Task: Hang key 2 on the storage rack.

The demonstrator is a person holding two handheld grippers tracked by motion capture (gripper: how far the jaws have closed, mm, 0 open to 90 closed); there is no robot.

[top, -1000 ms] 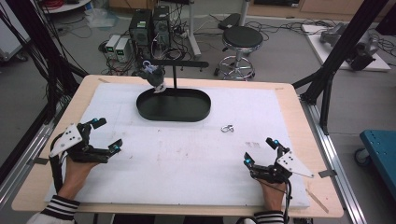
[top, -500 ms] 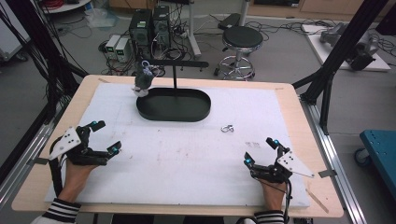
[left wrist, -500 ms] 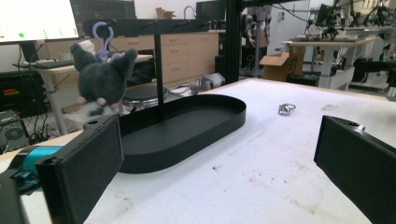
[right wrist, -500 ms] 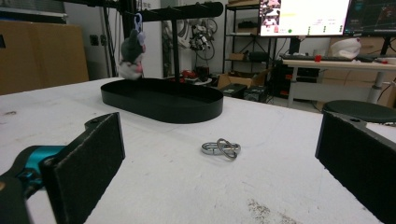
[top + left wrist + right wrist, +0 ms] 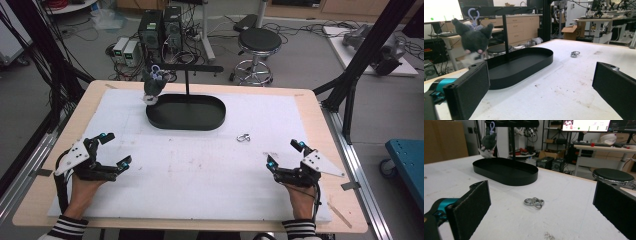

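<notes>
My left gripper (image 5: pixel 111 149) and right gripper (image 5: pixel 285 155) both released, empty, near tabletop's front corners. Small linked silver metal rings (image 5: pixel 243 137) lie mid-tabletop; detail unclear. Grey plush keychain (image 5: pixel 152 85) blurred.

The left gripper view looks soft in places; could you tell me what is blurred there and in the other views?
Left gripper view: the plush toy is smeared, the near pads soft. Right gripper view: the metal rings are sharp. High view: evenly lit, no glare.
</notes>
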